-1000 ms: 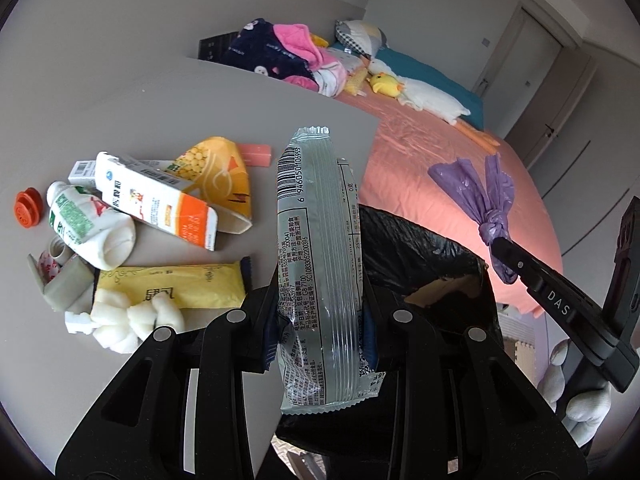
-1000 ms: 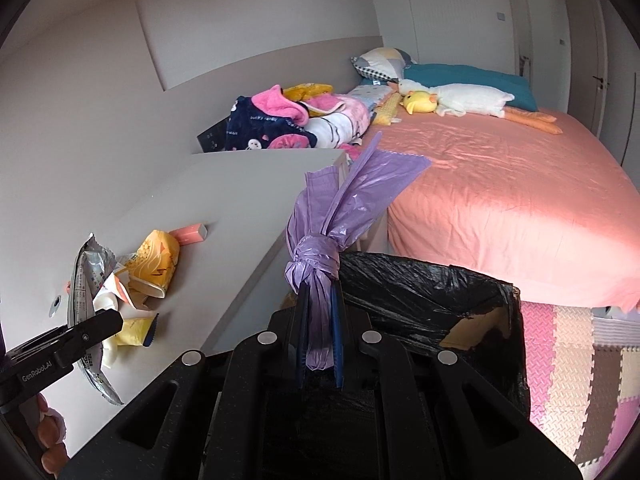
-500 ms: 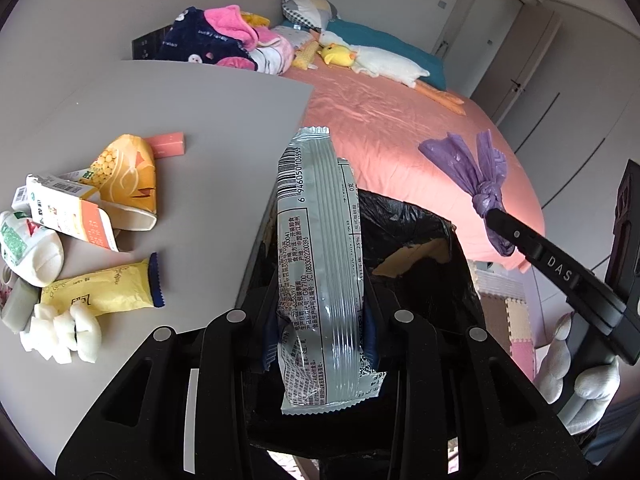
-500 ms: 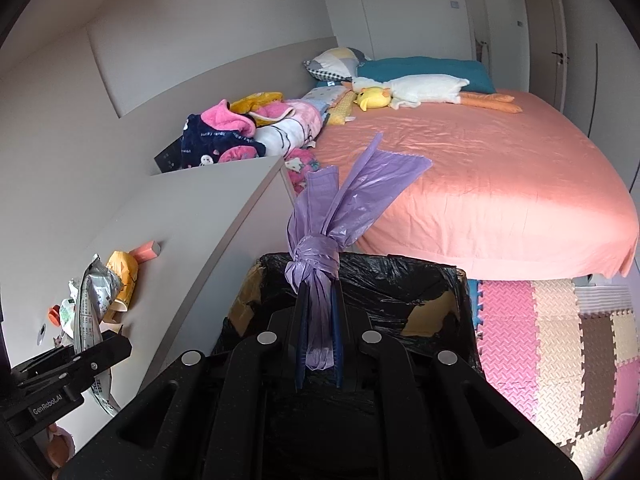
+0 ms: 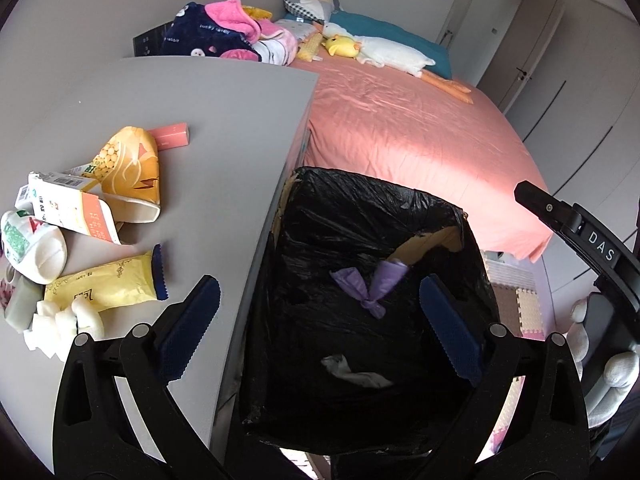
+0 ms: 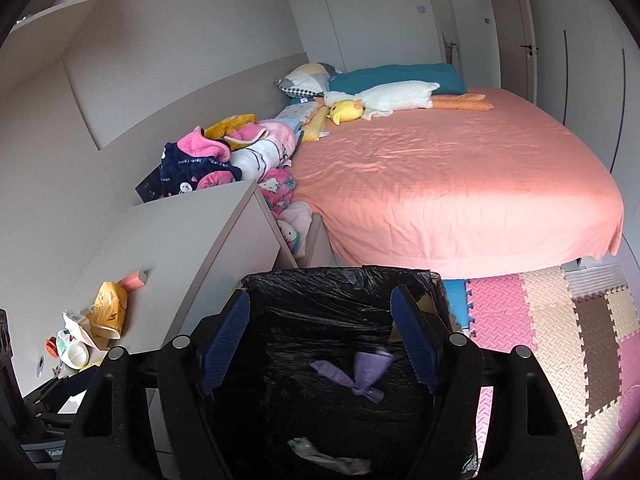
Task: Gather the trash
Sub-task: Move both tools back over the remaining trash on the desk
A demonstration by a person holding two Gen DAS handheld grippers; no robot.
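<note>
A bin lined with a black bag (image 5: 460,216) (image 6: 336,280) stands beside the grey table (image 5: 224,120). Inside it lie a knotted purple bag (image 5: 372,284) (image 6: 360,372) and a silver wrapper (image 5: 352,372) (image 6: 328,456). My left gripper (image 5: 316,320) is open and empty above the bin. My right gripper (image 6: 320,344) is open and empty above the bin too; one of its fingers (image 5: 560,216) shows at the right of the left wrist view. On the table lie an orange paper cup (image 5: 132,172), a milk carton (image 5: 68,208), a yellow wrapper (image 5: 108,284), a white bottle (image 5: 32,244) and crumpled tissue (image 5: 60,324).
A small pink box (image 5: 172,136) lies further back on the table. A bed with a pink sheet (image 6: 460,184), plush toys and a clothes pile (image 6: 224,152) is behind. Foam floor mats (image 6: 560,340) lie right of the bin.
Both grippers have opened. The silver wrapper has dropped from the left gripper and the purple bag from the right gripper; both now lie in the bin.
</note>
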